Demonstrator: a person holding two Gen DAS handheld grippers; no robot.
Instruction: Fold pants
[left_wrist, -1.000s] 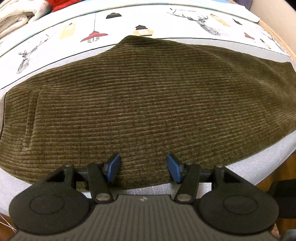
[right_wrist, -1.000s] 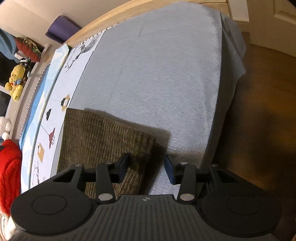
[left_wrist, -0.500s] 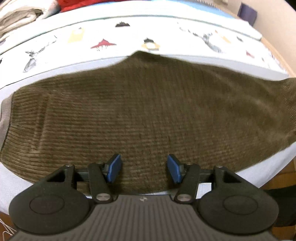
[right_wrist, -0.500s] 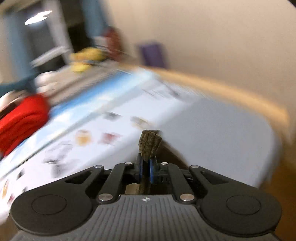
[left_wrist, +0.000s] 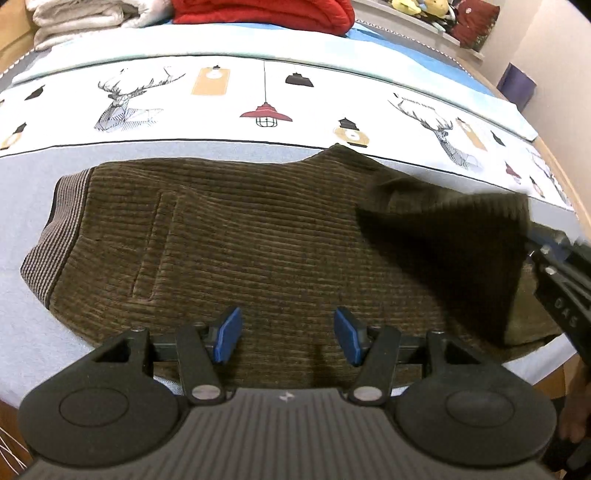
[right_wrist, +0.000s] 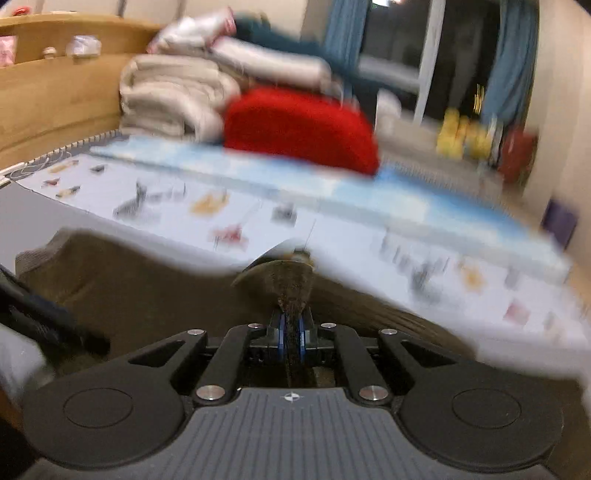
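Now the pants (left_wrist: 258, 243), made of brown ribbed cloth, are spread flat on the bed (left_wrist: 33, 199), with the striped waistband (left_wrist: 55, 236) at the left end. The leg end (left_wrist: 454, 229) is lifted up off the bed and is being carried over the rest. It is pinched by the right tongs (right_wrist: 291, 332), which are closed tight on a thick bit of cloth. The left tongs (left_wrist: 286, 334) are wide open and nothing is held in them; they are kept low over the near edge of the pants, about the middle.

Things could go wrong from here. Only a small bit of cloth is gripped, so the leg end could slip out if it is pulled too fast. The right view is blurred, so a quick move is guessed. If the middle is not pressed down, the whole pants could be dragged along the bed and the fold could end up crooked or bunched. The lifted end could also be dropped short of the waistband.

Some white letters can be seen on the black arm at the right (left_wrist: 565, 314), maybe "DAS", but they cannot be read for sure
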